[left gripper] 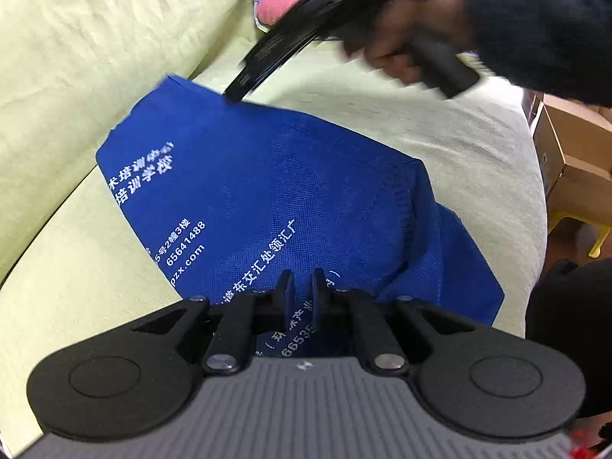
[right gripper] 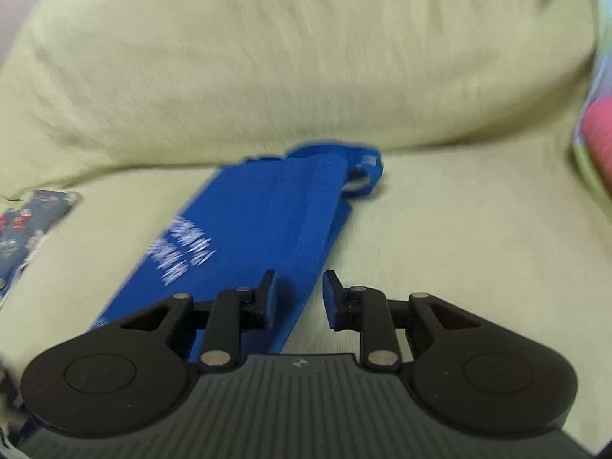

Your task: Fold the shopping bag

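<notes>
A blue shopping bag [left gripper: 267, 191] with white printed text lies flat on a pale green sofa cushion [left gripper: 440, 134], already folded into a narrow strip, its handle loop [right gripper: 363, 176] at the far end in the right wrist view. The left gripper [left gripper: 303, 287] has its jaws nearly closed, pinching the bag's near edge. The right gripper [right gripper: 298, 298], held by a hand [left gripper: 405, 42] in a dark sleeve [left gripper: 543, 30], hovers above the bag, jaws narrowly parted and holding nothing. A cardboard box [left gripper: 573, 145] sits beyond the sofa.
</notes>
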Tool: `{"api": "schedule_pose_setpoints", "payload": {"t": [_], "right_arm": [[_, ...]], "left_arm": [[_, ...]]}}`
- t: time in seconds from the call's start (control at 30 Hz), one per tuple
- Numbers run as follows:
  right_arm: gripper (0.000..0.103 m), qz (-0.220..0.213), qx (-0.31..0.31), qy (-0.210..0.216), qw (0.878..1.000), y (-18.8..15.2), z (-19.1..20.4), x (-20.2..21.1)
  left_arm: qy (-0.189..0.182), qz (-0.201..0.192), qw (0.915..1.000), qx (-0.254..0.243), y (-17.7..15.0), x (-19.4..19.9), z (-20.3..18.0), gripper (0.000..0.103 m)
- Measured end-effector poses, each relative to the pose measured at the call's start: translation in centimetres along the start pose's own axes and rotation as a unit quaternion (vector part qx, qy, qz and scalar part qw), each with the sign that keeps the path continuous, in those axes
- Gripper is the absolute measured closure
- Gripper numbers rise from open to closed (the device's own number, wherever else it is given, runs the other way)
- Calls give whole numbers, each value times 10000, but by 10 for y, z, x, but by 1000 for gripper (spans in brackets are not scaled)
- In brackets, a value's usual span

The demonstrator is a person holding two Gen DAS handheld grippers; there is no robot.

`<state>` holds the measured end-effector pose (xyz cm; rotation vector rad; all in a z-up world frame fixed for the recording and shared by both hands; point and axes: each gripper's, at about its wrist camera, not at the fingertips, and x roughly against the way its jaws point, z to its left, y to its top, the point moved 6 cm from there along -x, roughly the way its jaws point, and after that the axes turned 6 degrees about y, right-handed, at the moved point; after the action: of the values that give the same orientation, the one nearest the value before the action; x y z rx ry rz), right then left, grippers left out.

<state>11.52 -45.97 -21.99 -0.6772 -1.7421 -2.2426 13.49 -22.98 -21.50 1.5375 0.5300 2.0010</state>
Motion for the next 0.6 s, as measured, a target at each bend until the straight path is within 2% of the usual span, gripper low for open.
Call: {"api": "schedule_pose_setpoints", "payload": {"t": [0.03, 0.1, 0.13, 0.17, 0.27, 0.33, 0.4, 0.47, 0.53, 0.6], "right_arm": [[79, -150, 172, 51, 9997, -5, 9, 17], [87, -273, 402, 395, 9980, -21, 31, 45], [96, -214, 439, 572, 9972, -32, 41, 51], [99, -111, 448, 743, 9962, -44, 50, 54], [101, 261, 146, 754, 9967, -79, 55, 49], [103, 286, -217, 753, 9965, -96, 51, 44], [103, 195, -437, 746, 9961, -98, 48, 43], [103, 213, -561, 738, 9955, -97, 47, 41], [103, 243, -501, 707, 9959, -97, 49, 43], [103, 278, -513, 692, 9959, -97, 49, 45]], "left_arm": [[8, 9, 10000, -10, 1, -1, -1, 97], [27, 15, 10000, 2, 1, -4, -2, 97], [37, 18, 10000, 8, 2, -5, -3, 97], [52, 19, 10000, 25, 2, -6, -4, 97], [148, 16, 9998, 111, 2, -6, -8, 97], [270, 26, 9995, 190, 0, -2, -8, 97], [485, 31, 9984, 283, 1, 8, -7, 97], [660, -153, 9967, 438, 1, 26, -4, 96], [784, -297, 9949, 566, -4, 47, -2, 90], [865, -251, 9945, 532, -15, 62, -3, 90]]}}
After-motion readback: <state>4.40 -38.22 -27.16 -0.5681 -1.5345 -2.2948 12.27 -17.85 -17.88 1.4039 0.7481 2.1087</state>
